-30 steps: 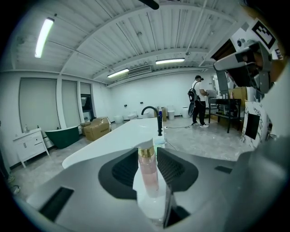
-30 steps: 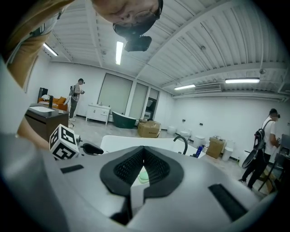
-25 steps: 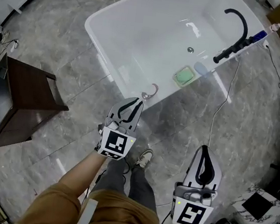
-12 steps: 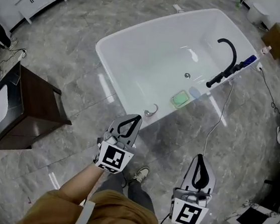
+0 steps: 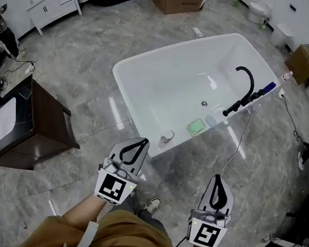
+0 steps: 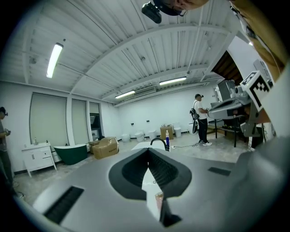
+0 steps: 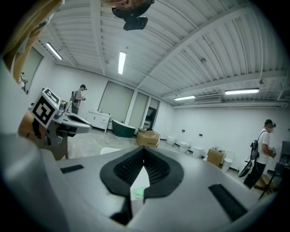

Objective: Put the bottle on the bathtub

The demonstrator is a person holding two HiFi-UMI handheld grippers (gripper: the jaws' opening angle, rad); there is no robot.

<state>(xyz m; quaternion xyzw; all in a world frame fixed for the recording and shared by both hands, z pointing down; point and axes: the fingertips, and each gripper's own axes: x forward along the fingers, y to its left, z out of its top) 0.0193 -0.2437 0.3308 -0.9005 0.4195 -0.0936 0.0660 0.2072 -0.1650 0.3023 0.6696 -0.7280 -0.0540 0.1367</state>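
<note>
- While both grippers hang over the floor on the near side of the bathtub [image 5: 122,77], neither one carries anything.
- Left gripper [image 5: 140,143]: jaws pressed together tip to tip, with only tub and floor showing through the loop behind the tips.
- Right gripper [image 5: 218,179]: same story, jaws closed and nothing gripped.
- And the bottle [image 5: 269,87]? It's blue and upright on the bathtub's rim toward the far right corner. It stands just beside the black faucet [image 5: 244,81], well apart from both grippers.
- A green pad [image 5: 196,127] lies on the tub's near rim, and it looks like no part of this job.
- My read: the placing looks finished, since the bottle already stands where the task wants it and both grippers are clear of it.
- Next, if anything, comes a check that it stands steady on that narrow rim. To reseat it, one gripper would have to open, cross to the tub's faucet end and take the bottle upright.
</note>
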